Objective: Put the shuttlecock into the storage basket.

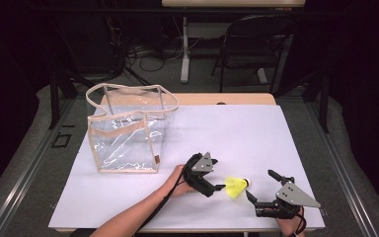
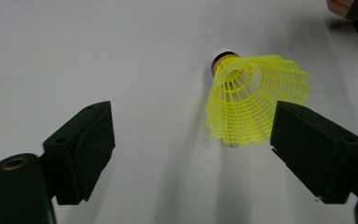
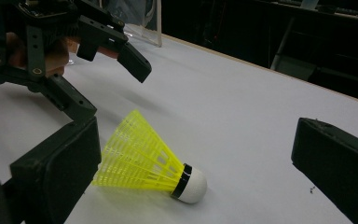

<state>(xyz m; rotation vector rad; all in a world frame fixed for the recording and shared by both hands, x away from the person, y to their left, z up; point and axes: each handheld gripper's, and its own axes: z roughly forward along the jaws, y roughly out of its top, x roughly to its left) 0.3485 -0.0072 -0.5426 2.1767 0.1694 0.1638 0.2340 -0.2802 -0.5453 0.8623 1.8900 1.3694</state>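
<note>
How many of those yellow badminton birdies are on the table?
1. The yellow shuttlecock lies on its side on the white table, between the left gripper and the right gripper. The clear bag looks empty.

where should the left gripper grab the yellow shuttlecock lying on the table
Probably across the open end of the yellow skirt. The shuttlecock lies on its side with that wide end toward the left gripper, so come in low from there; the white cork tip points away.
</note>
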